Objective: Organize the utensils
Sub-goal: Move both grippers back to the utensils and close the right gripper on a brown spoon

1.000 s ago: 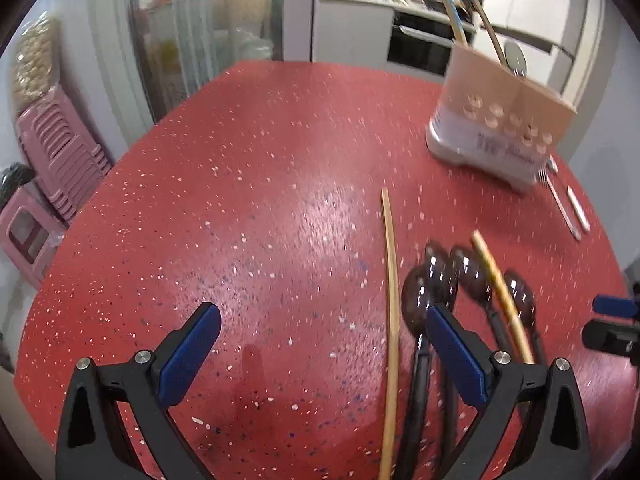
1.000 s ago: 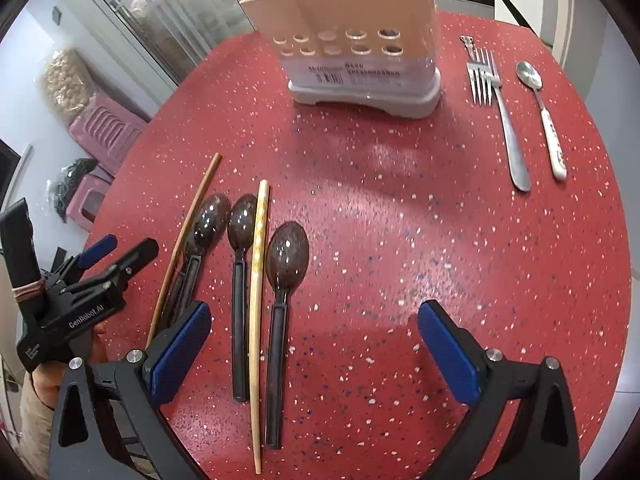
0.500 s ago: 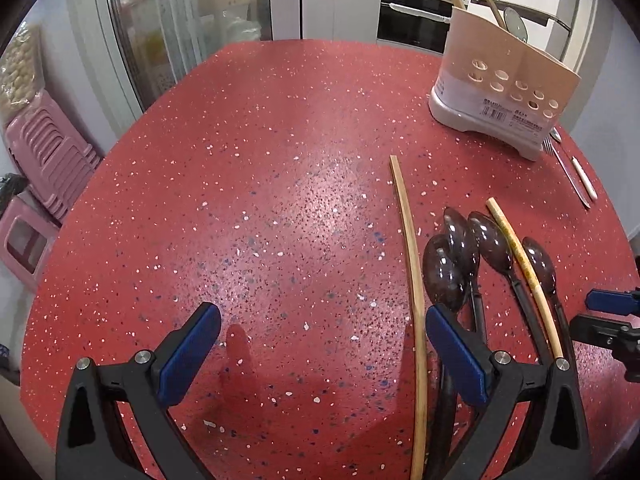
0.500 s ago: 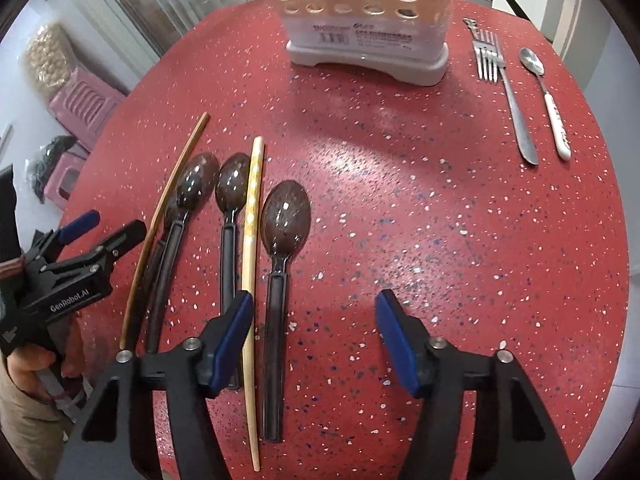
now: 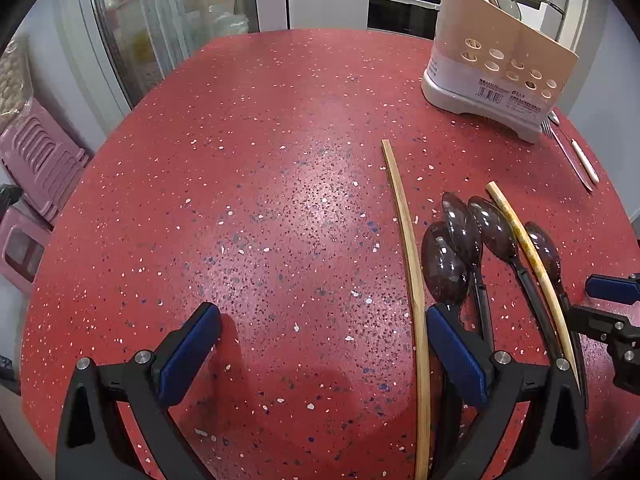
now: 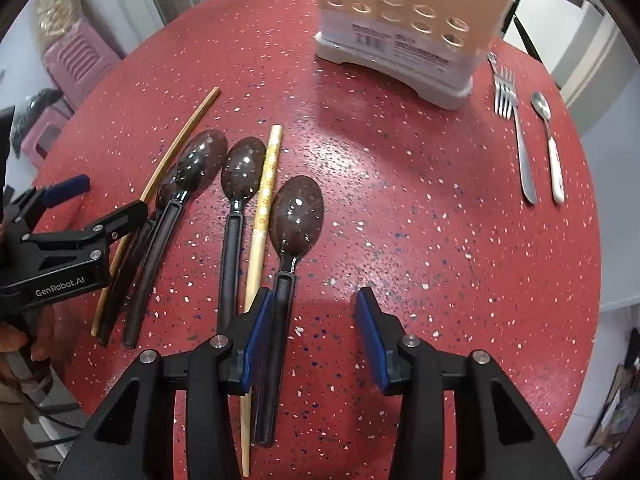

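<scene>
Several dark plastic spoons lie side by side on the red speckled table [image 6: 440, 220], with two wooden chopsticks among them. My right gripper [image 6: 314, 334] is open low over the handle of the rightmost dark spoon [image 6: 294, 216]; its left pad touches the handle. A pale patterned chopstick [image 6: 264, 200] lies just left of that spoon. A thin brown chopstick [image 5: 404, 216] lies at the left of the group. My left gripper [image 5: 320, 350] is open and empty above bare table, left of the spoons [image 5: 456, 248]. The beige utensil holder [image 6: 404, 20] stands at the back.
A metal fork [image 6: 516, 128] and a white-handled spoon [image 6: 550, 144] lie right of the holder. The holder [image 5: 500, 72] has chopsticks and a spoon standing in it. Pink stools [image 5: 32, 160] stand beyond the table's left edge.
My right gripper has moved down and left over the rightmost spoon's handle and its jaws have narrowed. My left gripper has drawn back slightly; the utensils have not moved.
</scene>
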The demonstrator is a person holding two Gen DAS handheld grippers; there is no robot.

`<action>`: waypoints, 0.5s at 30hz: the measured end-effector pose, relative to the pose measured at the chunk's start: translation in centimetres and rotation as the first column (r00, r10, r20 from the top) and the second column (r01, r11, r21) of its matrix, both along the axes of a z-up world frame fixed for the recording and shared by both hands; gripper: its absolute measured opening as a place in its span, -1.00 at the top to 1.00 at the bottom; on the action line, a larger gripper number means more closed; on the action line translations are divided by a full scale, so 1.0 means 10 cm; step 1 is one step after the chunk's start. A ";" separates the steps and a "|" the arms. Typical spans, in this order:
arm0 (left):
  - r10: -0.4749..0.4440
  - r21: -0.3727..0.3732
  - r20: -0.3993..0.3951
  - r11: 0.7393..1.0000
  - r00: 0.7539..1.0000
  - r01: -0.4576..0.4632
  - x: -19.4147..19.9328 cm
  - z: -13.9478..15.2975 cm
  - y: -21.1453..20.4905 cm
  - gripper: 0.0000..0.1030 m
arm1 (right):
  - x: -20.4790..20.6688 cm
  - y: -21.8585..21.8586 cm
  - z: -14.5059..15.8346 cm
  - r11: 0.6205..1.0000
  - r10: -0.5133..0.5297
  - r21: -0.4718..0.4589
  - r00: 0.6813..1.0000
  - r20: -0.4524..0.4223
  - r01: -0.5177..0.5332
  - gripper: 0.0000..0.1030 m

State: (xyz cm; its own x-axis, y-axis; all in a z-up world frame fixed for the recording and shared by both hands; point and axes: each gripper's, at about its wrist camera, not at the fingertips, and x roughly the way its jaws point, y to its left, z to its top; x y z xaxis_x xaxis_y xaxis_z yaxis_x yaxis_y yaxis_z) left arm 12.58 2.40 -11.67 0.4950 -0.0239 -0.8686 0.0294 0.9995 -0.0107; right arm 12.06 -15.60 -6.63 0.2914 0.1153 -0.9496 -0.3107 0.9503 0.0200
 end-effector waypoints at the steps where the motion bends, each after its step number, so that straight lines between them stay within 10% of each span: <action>1: -0.001 0.001 -0.001 1.000 1.000 0.001 0.01 0.00 0.00 -1.00 | 0.01 0.04 -0.02 1.000 0.008 -0.016 1.000 -0.012 -0.008 0.11; 15: -0.144 0.012 -0.087 0.989 0.986 0.146 0.27 0.11 -0.20 -1.00 | 0.11 0.20 -0.07 0.997 0.069 -0.031 0.997 -0.035 -0.070 0.43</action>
State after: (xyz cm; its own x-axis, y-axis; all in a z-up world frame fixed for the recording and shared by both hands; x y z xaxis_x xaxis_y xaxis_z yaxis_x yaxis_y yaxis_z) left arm 15.28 0.37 -10.60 0.4108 -0.0738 -0.9087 0.1738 0.9848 -0.0014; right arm 13.20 -13.57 -7.29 0.2517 0.1036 -0.9622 -0.3757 0.9267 0.0015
